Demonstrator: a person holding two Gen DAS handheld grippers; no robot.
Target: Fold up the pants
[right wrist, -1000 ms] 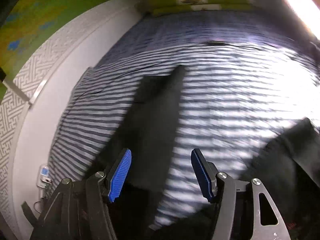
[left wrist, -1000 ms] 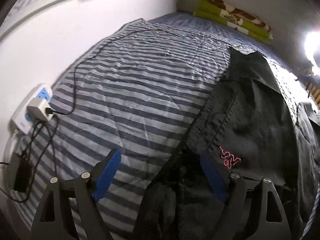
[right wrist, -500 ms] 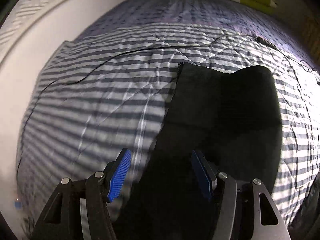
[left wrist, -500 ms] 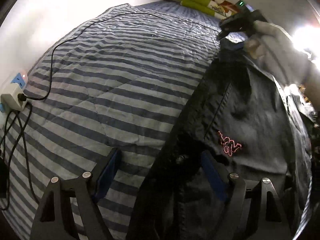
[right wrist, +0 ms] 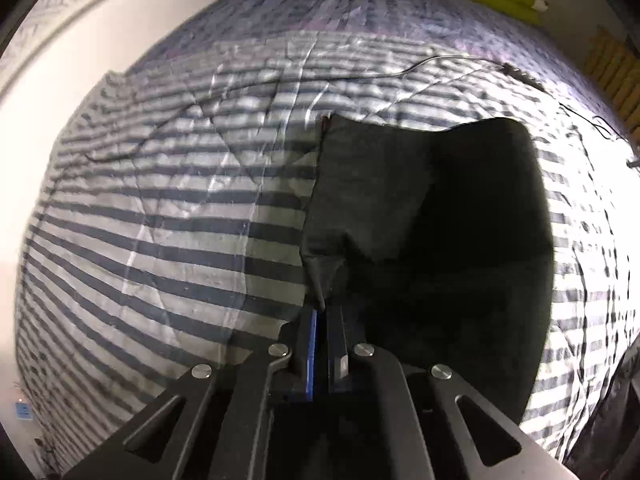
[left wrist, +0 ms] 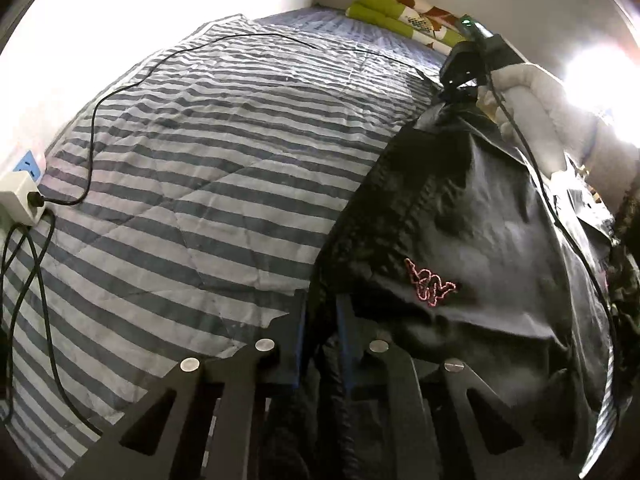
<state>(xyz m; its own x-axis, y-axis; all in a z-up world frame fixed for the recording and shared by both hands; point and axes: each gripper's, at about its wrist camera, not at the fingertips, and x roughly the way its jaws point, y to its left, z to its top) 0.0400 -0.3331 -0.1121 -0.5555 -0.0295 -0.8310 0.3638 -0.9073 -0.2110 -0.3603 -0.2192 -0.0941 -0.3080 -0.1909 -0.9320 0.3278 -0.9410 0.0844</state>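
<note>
Black pants (left wrist: 460,220) with a pink embroidered logo (left wrist: 430,286) lie on the right of a striped quilt (left wrist: 200,160). My left gripper (left wrist: 320,320) is closing on the bunched waist edge, dark fabric pinched between its blue pads. At the far end, the right gripper (left wrist: 464,64) grips the leg. In the right wrist view the leg (right wrist: 432,220) spreads flat on the quilt (right wrist: 160,220). My right gripper (right wrist: 323,312) is shut on the leg's left edge, a fold of cloth rising between its pads.
A white power strip (left wrist: 20,188) with black cables (left wrist: 92,120) sits at the quilt's left edge by the wall. Folded green blankets (left wrist: 400,8) lie at the bed's far end. A white sleeve (left wrist: 532,96) reaches in from the right. A thin cable (right wrist: 440,60) crosses the quilt.
Both grippers went from open to shut on the pants. The right gripper came down over the leg's left edge. The left gripper tipped a little and stayed at the waist.
</note>
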